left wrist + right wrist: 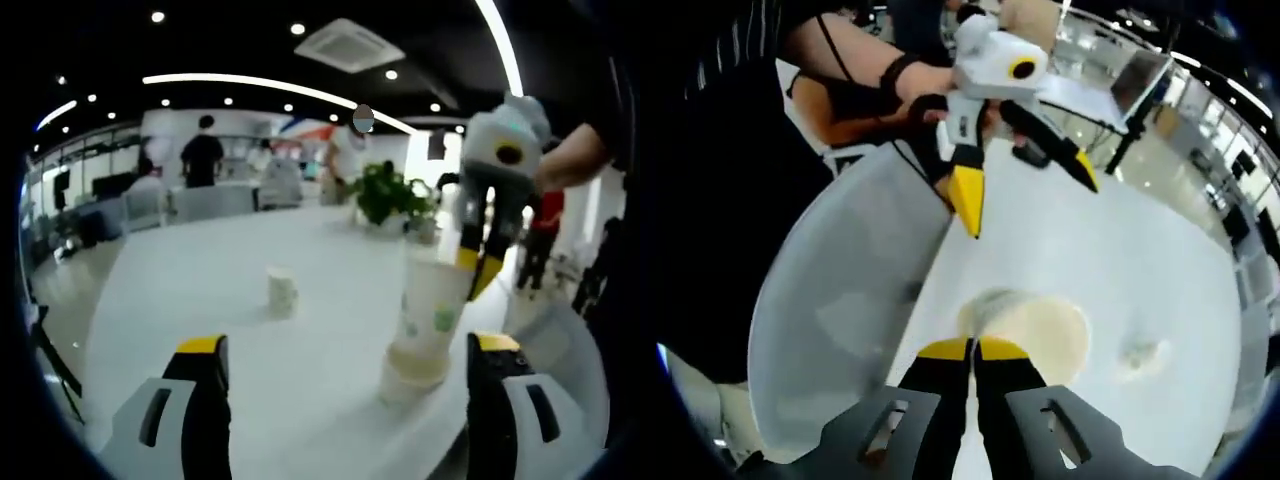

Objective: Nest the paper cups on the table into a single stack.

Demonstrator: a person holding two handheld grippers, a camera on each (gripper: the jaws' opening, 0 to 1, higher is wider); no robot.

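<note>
Paper cups: right claw [478, 262] is pinched on the rim of the top cup [432, 305], one yellow tip inside the mouth, one outside, w/ that cup seated in a second cup [405, 378] standing on the white counter [300, 380] at near right. In the right gripper view the same claw [973, 350] shows its tips pressed together over the cup's open mouth [1035, 335], rim wall between them. Left claw [345, 345] hangs spread wide, nothing in it, low over the near counter; seen from the other side [1025, 200] its jaws are splayed too. One loose cup [282, 291] stands upright further out, mid-counter, well apart from the stack, left of it. Beyond: potted plant [388, 195] at the far edge, people and chairs in the room behind.

Handling, my read: cups are very light, thin-walled, crush easily, so squeeze gently. Rim is the stiffest part, best hold is the rolled lip, one tip in and one out. Empty cups tip at a nudge; approach the loose one straight down. Nested pair may bind, so seat w/ light push only
</note>
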